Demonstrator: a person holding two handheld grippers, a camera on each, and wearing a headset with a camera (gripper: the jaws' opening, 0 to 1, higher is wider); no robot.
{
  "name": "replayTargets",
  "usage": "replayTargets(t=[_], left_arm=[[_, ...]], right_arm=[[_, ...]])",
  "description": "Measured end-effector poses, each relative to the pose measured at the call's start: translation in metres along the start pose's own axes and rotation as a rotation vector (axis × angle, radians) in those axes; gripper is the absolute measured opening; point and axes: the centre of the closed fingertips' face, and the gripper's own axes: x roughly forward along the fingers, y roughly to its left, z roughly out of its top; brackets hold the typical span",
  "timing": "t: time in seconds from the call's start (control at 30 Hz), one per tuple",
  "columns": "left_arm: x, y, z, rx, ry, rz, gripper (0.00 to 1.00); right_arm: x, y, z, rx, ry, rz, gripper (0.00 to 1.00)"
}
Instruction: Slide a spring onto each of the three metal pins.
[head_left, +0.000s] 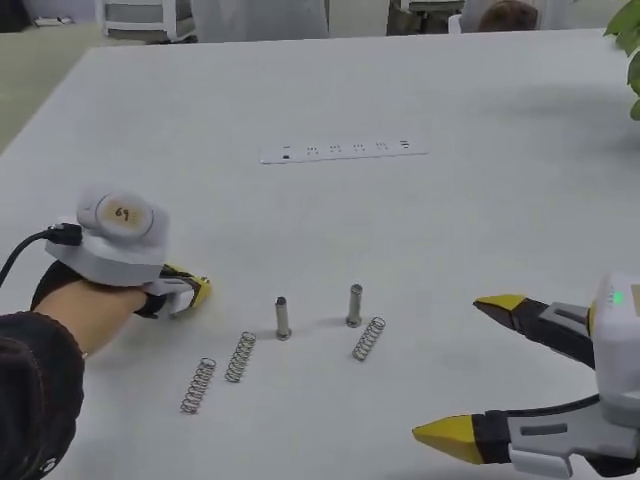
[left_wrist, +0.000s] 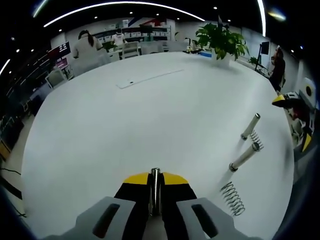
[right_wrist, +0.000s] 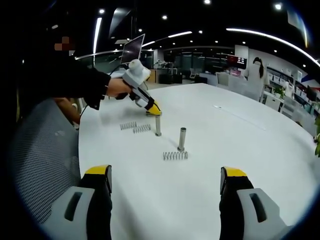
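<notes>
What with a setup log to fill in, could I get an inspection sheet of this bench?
Surface: white table.
Job's things: two short steel pins upright; three coiled steel springs lying flat nearby, none on a pin; third steel pin in the left hand-held gripper.
Clutter: flat white power strip, farther back.
Grippers: left hand-held gripper shut on that pin; right hand-held gripper open, holding nothing.
Cables: black cable from the left hand-held gripper.
Surroundings: potted green plant, people beyond the table.

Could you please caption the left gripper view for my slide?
Left tool grips one pin; two upright pins stand beyond.
</notes>
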Motion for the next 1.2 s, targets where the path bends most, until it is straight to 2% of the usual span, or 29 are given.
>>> replayTargets(t=[0.33,0.63,0.9,1.2], left_arm=[[-0.016,-0.004,0.004,-0.024,-0.035,-0.01,0.0],[-0.031,-0.005,-0.002,-0.046,-0.047,-0.001,0.0],[-0.048,-0.005,-0.003,-0.059,-0.066,0.011,0.0],[-0.061,-0.012,-0.007,-0.068,-0.079,0.01,0.0]], right_arm=[[0.0,0.001,0.003,-0.014,-0.002,0.0,0.88],[-0.001,0.004,0.006,-0.03,-0.005,0.002,0.88],[-0.002,0.008,0.012,-0.049,-0.01,0.014,0.88],[-0.002,0.012,0.016,-0.064,-0.016,0.025,0.88]])
